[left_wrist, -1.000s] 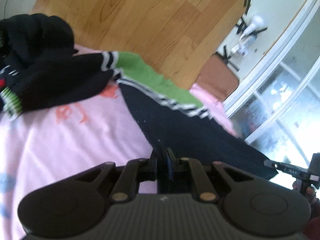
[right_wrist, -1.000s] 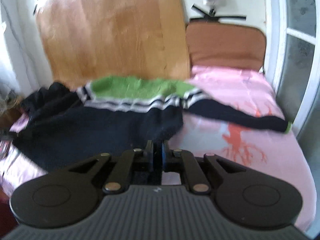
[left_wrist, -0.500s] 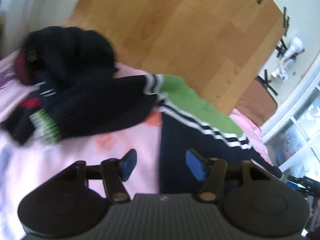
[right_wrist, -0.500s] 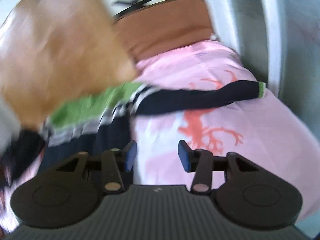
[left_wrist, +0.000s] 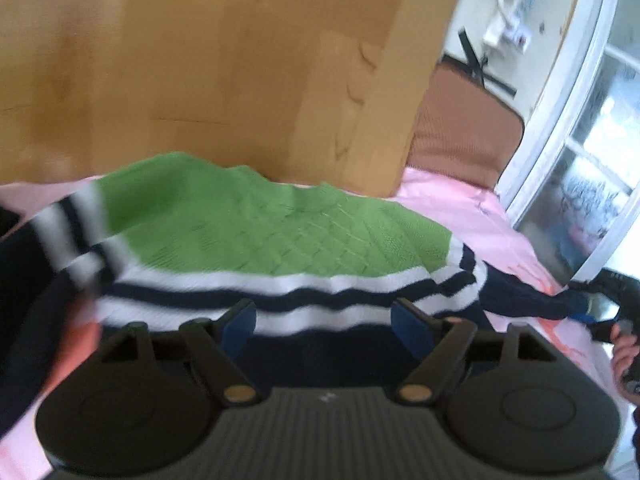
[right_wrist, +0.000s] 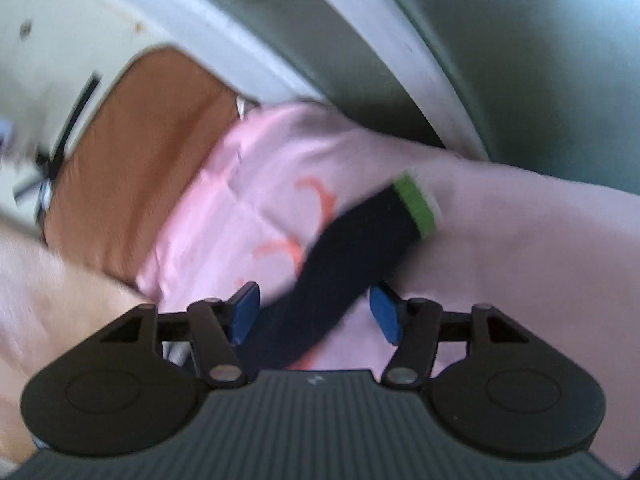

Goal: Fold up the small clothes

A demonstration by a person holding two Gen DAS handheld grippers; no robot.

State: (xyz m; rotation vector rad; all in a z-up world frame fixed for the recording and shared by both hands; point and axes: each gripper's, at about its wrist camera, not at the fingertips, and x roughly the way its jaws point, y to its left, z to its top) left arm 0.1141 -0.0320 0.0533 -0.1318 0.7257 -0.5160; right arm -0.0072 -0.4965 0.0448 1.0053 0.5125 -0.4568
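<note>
Left claw: gaping wide, holding nothing, hovering over the navy body of the sweater on the bed.
Right claw: spread open, straddling the sleeve, not pinching yet.
Advice: closing near the green cuff is looking wisest before swinging it across.
Edges: window frame is crowding beyond the cuff; freer room is lying toward the sweater body.

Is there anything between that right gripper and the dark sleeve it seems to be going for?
Nothing visible. The right gripper is open, and the navy sleeve with its green cuff lies on the pink sheet, running straight between the blue pads.
</note>
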